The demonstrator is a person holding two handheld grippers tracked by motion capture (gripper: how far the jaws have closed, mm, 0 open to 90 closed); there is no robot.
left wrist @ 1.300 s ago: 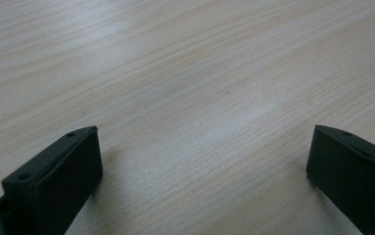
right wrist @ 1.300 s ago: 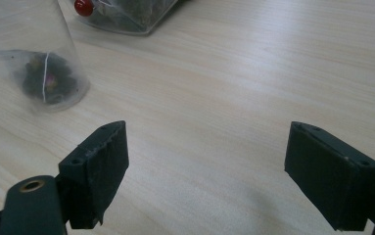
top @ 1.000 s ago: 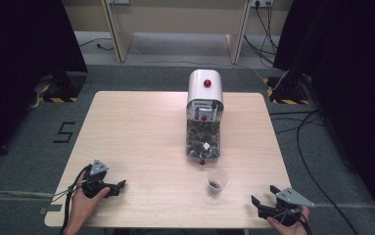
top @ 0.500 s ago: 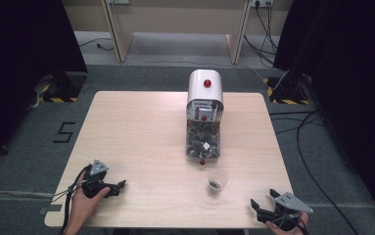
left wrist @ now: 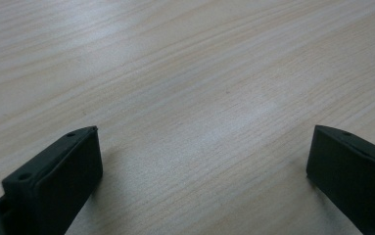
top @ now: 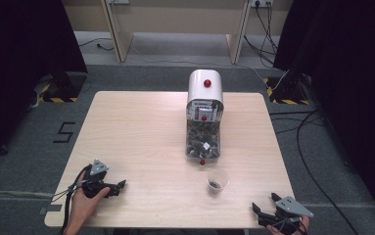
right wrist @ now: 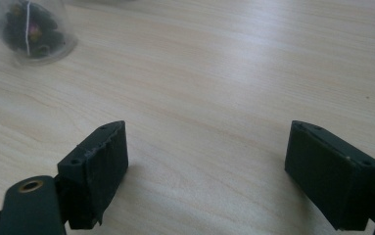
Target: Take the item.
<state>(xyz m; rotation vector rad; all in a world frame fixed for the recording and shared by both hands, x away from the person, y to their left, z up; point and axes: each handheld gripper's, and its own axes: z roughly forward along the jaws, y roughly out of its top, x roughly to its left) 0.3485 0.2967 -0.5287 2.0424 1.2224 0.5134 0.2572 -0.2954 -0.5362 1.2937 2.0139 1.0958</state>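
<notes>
A white dispenser (top: 205, 90) with a red button stands at the table's middle back, its clear lower bin (top: 203, 139) full of dark pieces. In front of it sits a small clear cup (top: 217, 181) with a few dark pieces inside; the cup (right wrist: 33, 29) is also at the upper left of the right gripper view. My left gripper (top: 119, 187) rests near the front left edge, held by a hand, jaws open over bare wood (left wrist: 204, 147). My right gripper (top: 265, 202) lies at the front right edge, open and holding nothing (right wrist: 207, 142), to the right of the cup.
The light wooden table (top: 136, 132) is bare on its left half. Cables run over the grey floor at the right (top: 317, 161), and dark curtains flank both sides. Wooden furniture legs (top: 116, 29) stand behind the table.
My right gripper has drawn back slightly toward the table's front edge. The left gripper, cup and dispenser have stayed put.
</notes>
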